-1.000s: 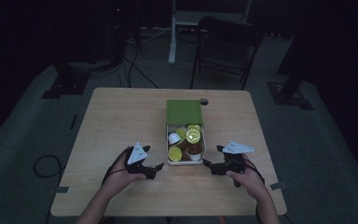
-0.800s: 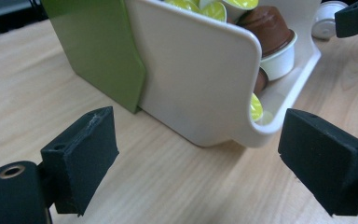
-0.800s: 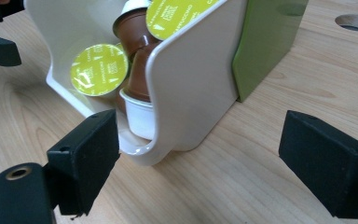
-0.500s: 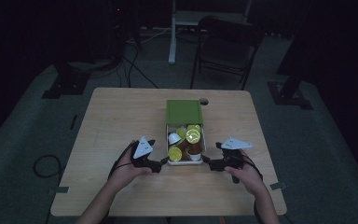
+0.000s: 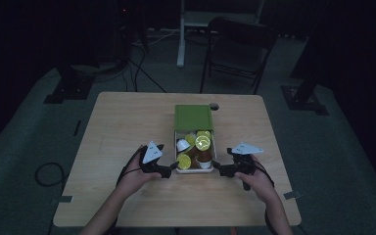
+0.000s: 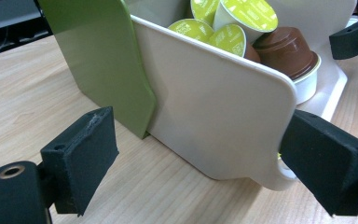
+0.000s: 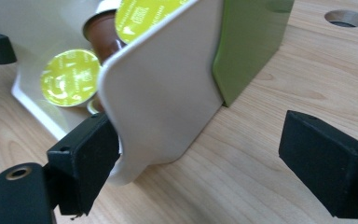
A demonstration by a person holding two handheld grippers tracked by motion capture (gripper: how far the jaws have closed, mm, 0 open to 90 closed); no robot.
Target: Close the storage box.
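Capsule drawer [image 5: 194,169], white, half out of green sleeve [image 5: 193,117]: my left hand-held gripper [image 5: 172,167] and right hand-held gripper [image 5: 218,169], both wide, flank its front corners, seemingly to steady it.

Tray [image 5: 194,170] of capsules [image 5: 202,143] sits between left gripper [image 5: 170,168] and right gripper [image 5: 219,169]

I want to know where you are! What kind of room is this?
Probably a dark workroom or recording studio, not a home. A bare wooden table stands on grey floor, with cables trailing behind, a black folding chair and stand feet around it.
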